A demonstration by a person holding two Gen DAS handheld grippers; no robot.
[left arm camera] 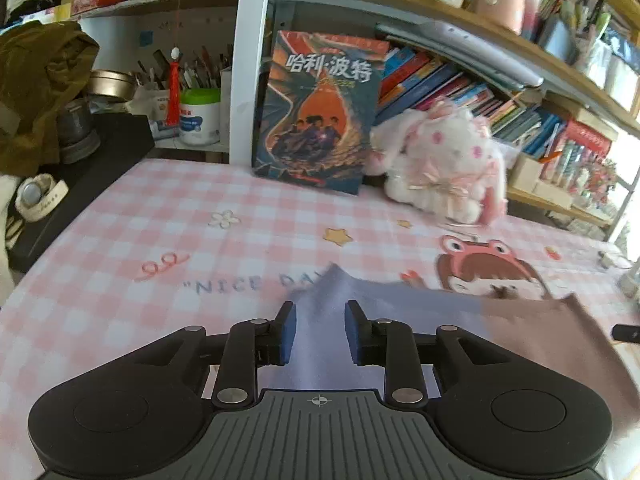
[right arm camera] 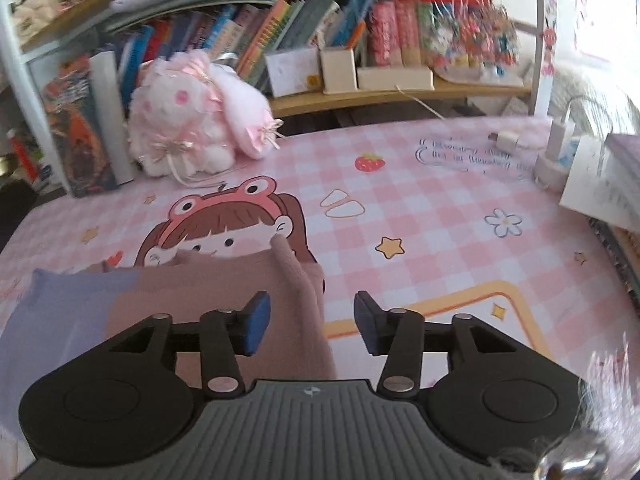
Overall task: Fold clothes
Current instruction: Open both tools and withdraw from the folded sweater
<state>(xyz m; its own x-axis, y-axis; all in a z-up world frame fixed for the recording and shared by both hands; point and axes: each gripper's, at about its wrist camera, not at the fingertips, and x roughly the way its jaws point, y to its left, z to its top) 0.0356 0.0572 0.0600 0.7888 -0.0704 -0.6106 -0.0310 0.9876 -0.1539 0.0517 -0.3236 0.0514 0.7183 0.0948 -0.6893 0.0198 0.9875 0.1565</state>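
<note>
Nearest, left gripper (left arm camera: 320, 330) with blue pads apart, poised over the lavender end of a two-tone garment (left arm camera: 400, 320); nothing clamped. Right gripper (right arm camera: 312, 320) likewise spread wide, straddling the brown end's right edge where a fold ridge (right arm camera: 296, 280) runs away from the camera. Garment lying flat near the front edge of a pink checked tablecloth (right arm camera: 440, 208), long axis running left to right, lavender left, brown right. Beyond the cloth, open checked surface toward the middle. Farther back, bounded by an upright book (left arm camera: 320, 108) and plush toy (right arm camera: 192, 112) against crowded shelves (right arm camera: 360, 92); papers (right arm camera: 600, 184) at the right edge.
</note>
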